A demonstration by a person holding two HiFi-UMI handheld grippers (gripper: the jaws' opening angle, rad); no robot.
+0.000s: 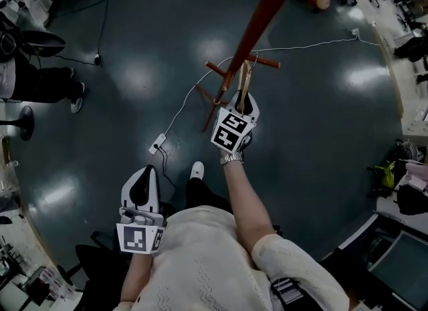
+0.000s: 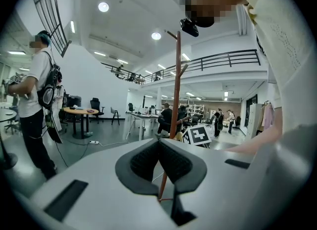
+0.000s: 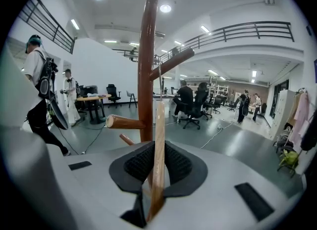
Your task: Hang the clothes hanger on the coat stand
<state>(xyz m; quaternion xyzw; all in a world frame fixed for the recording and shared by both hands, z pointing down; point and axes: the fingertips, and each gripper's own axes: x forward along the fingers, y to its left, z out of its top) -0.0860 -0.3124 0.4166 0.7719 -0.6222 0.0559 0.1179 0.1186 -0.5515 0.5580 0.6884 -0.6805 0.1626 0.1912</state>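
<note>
The reddish-brown coat stand (image 1: pixel 257 25) rises from its feet on the dark floor, right in front of me. My right gripper (image 1: pixel 243 104) is shut on the wooden clothes hanger (image 1: pixel 244 81), holding it against the stand's low pegs. In the right gripper view the hanger's wooden bar (image 3: pixel 158 145) stands upright between the jaws of the right gripper (image 3: pixel 156 163), close to the pole (image 3: pixel 147 61) and a short peg (image 3: pixel 124 122). My left gripper (image 1: pixel 143 177) hangs low by my side. In the left gripper view the left gripper (image 2: pixel 159 159) is shut on nothing, and the stand (image 2: pixel 177 90) is ahead.
A white power strip (image 1: pixel 157 144) with its cable lies on the floor left of the stand's feet. A person (image 1: pixel 40 82) stands at the far left, and the same person (image 2: pixel 34 110) wears a backpack. Cluttered desks (image 1: pixel 408 69) line the right edge.
</note>
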